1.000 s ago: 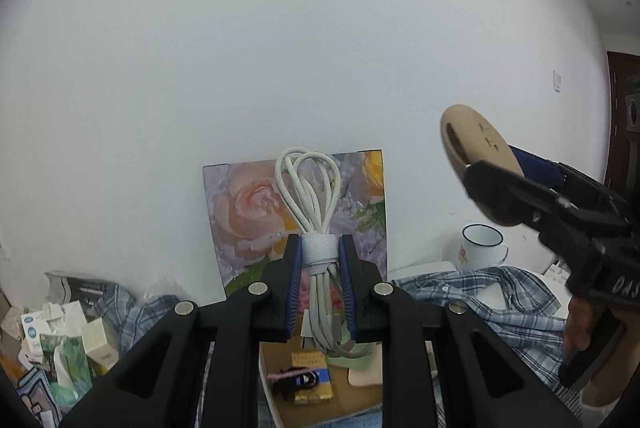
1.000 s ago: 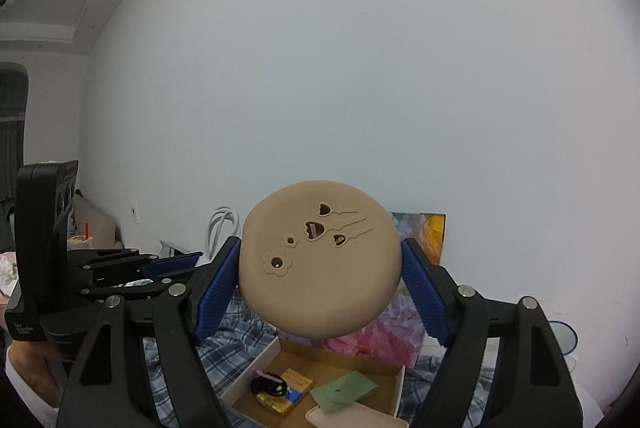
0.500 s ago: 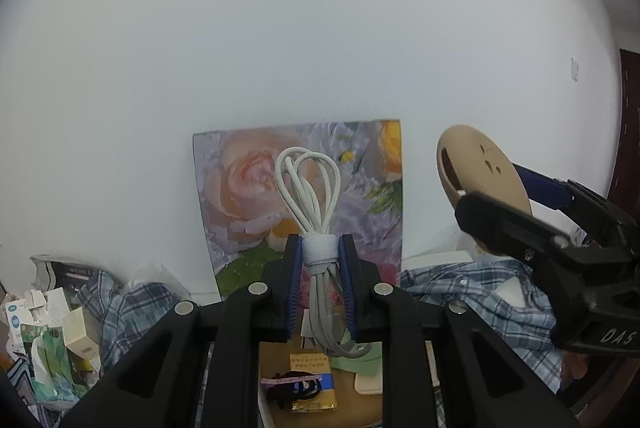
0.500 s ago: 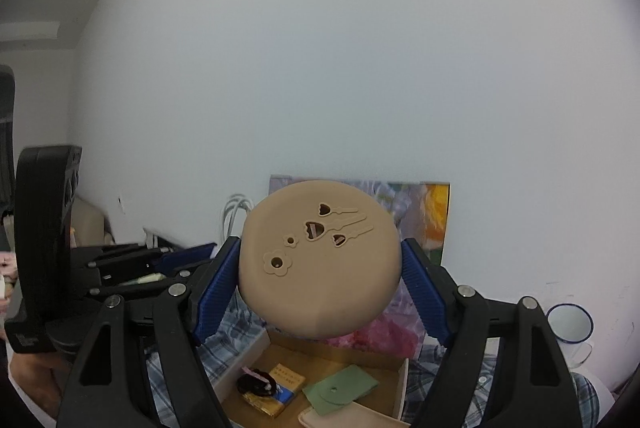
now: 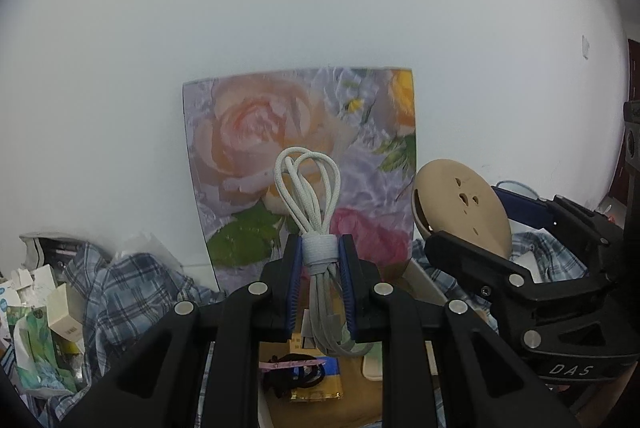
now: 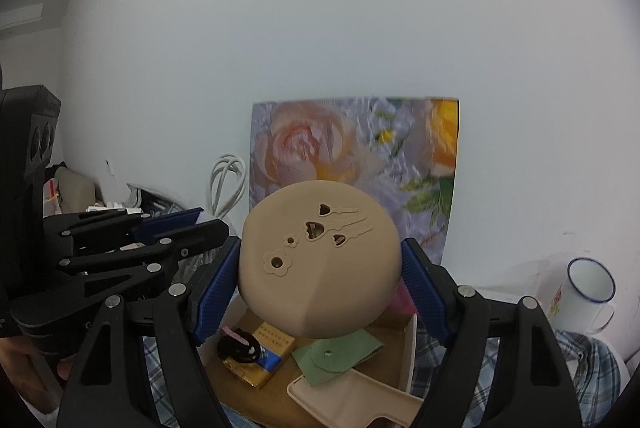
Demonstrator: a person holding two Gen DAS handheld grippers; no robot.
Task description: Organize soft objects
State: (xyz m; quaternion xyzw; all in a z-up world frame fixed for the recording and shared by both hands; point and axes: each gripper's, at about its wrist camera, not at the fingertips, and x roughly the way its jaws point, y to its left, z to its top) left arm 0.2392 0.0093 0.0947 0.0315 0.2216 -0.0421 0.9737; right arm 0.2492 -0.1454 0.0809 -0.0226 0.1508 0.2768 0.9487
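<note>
My left gripper (image 5: 319,260) is shut on a coiled white cable bundle (image 5: 308,187), held upright above an open cardboard box (image 5: 320,388). My right gripper (image 6: 320,268) is shut on a round tan silicone pad (image 6: 320,256) with heart and flower cut-outs, held over the same box (image 6: 384,328). The pad also shows in the left wrist view (image 5: 460,207), to the right of the cable. The left gripper and cable (image 6: 224,183) show at the left of the right wrist view.
The box holds a yellow-blue packet with black hair ties (image 6: 248,352), a green pouch (image 6: 340,352) and a beige tray (image 6: 360,400). A floral picture (image 5: 300,155) leans on the white wall. Plaid cloth (image 5: 120,292), small cartons (image 5: 48,308) at left, an enamel mug (image 6: 584,292) at right.
Both grippers have tilted down and come closer to the box and floral picture, each keeping its object. The right gripper with the pad sits lower in the left wrist view.
</note>
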